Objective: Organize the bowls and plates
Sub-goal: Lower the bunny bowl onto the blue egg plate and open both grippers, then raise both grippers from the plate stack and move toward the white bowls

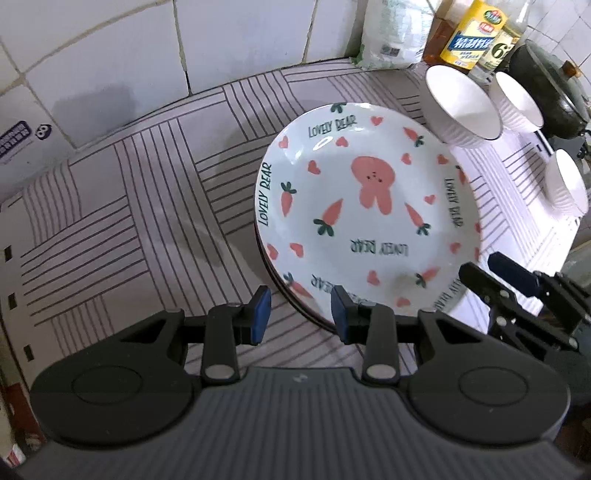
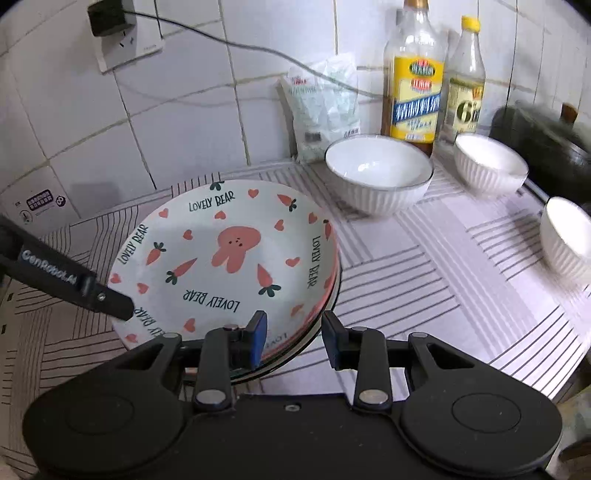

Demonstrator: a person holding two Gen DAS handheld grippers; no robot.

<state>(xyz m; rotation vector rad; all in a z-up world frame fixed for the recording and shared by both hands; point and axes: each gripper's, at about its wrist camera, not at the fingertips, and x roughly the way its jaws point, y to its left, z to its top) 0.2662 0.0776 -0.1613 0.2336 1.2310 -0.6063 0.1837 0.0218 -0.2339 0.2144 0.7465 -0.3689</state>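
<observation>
A stack of plates, the top one white with a pink rabbit, carrots and "LOVELY BEAR" lettering (image 1: 369,218) (image 2: 229,258), lies on the striped counter mat. My left gripper (image 1: 301,317) is open and empty at the stack's near rim. My right gripper (image 2: 293,338) is open and empty, its jaws either side of the stack's near right rim; it also shows in the left wrist view (image 1: 495,273). Three white ribbed bowls stand beyond: a large one (image 2: 378,173) (image 1: 461,107), a second (image 2: 489,162) (image 1: 517,101), a third at the right edge (image 2: 567,236) (image 1: 567,182).
Two bottles (image 2: 413,77) (image 2: 465,85) and a white bag (image 2: 325,107) stand against the tiled wall. A dark pot (image 2: 543,144) sits at the far right. A wall socket with a plug and cable (image 2: 114,33) is above the counter. The mat's edge (image 2: 535,365) runs close on the right.
</observation>
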